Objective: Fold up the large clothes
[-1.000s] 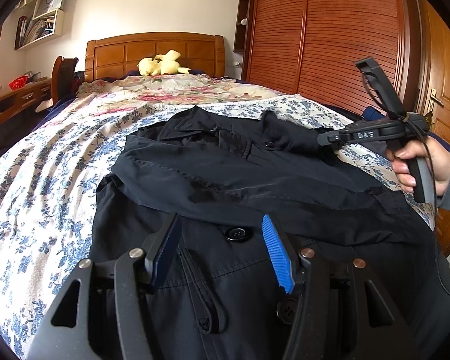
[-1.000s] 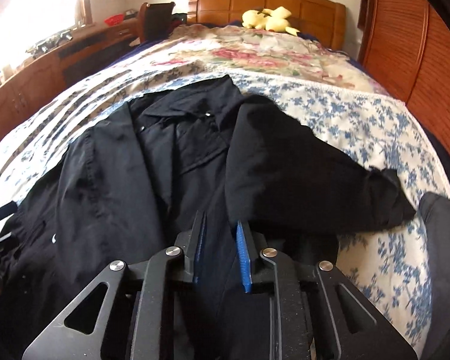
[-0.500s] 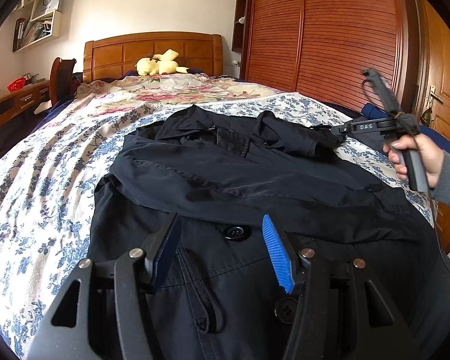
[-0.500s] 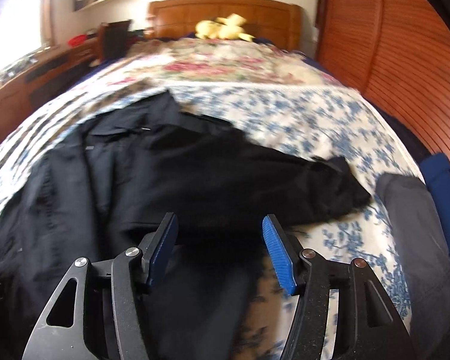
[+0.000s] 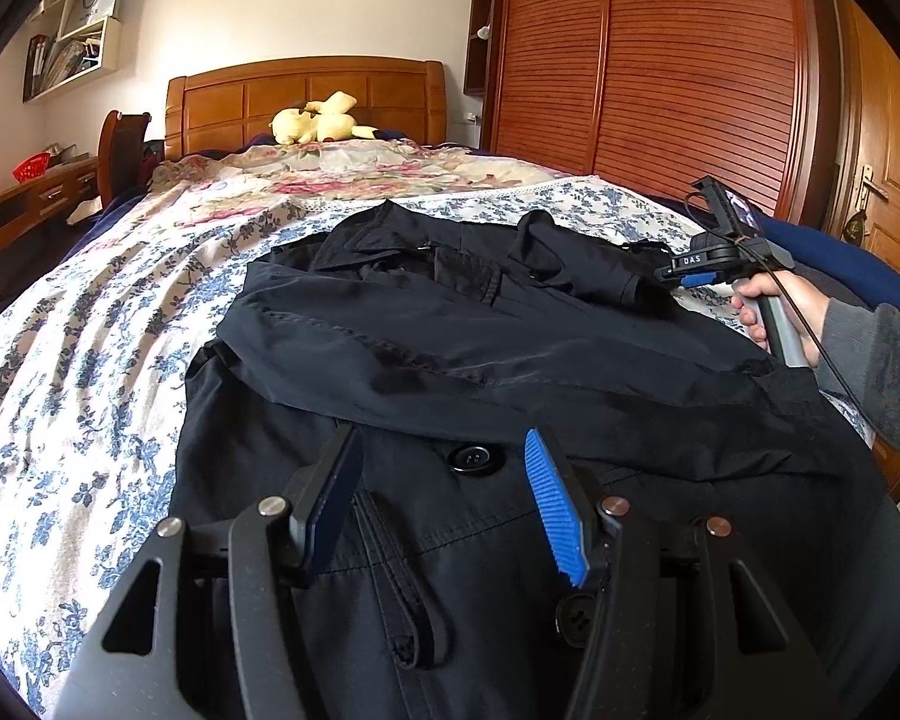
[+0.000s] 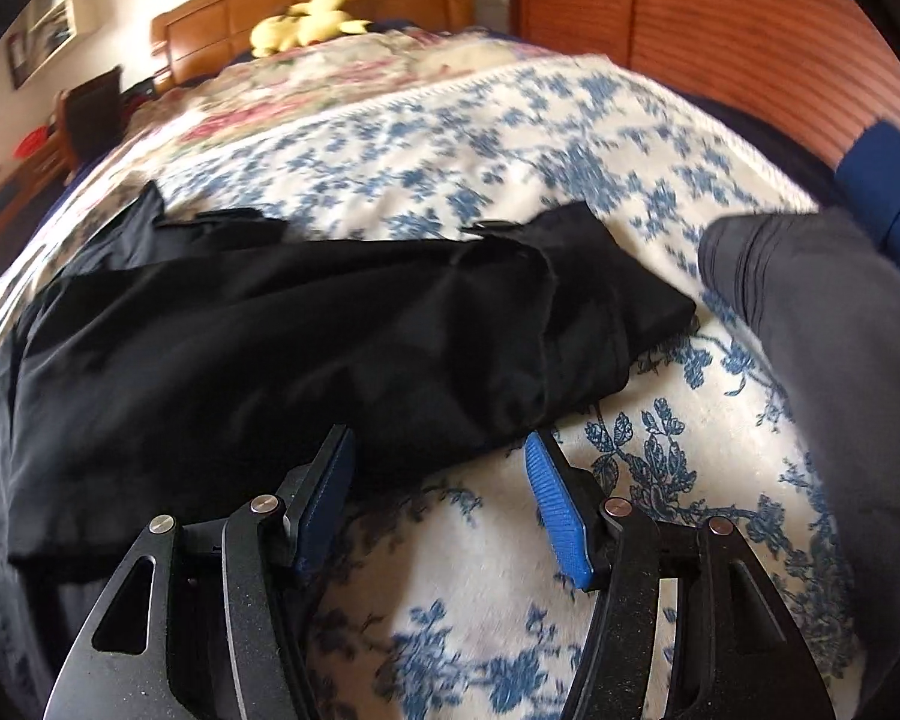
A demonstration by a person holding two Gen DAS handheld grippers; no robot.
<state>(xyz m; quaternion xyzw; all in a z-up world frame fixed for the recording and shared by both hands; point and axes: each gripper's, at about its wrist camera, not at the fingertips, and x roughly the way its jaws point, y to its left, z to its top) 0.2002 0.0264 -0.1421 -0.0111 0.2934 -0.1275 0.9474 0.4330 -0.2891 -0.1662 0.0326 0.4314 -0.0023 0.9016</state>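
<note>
Left wrist view gives me the black coat (image 5: 510, 360) across the bed (image 5: 90, 360), left tool (image 5: 444, 480) open above its buttons; right wrist adds right tool (image 6: 441, 480) open over the sleeve (image 6: 570, 300).

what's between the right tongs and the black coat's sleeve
Nothing visible. The right tongs hang open just short of the black coat's sleeve, with only bare floral bedspread under them.

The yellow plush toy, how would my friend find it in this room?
Look at the wooden headboard at the far end of the bed. The yellow plush toy lies right before it, the only bright yellow thing among the flowered covers.
</note>
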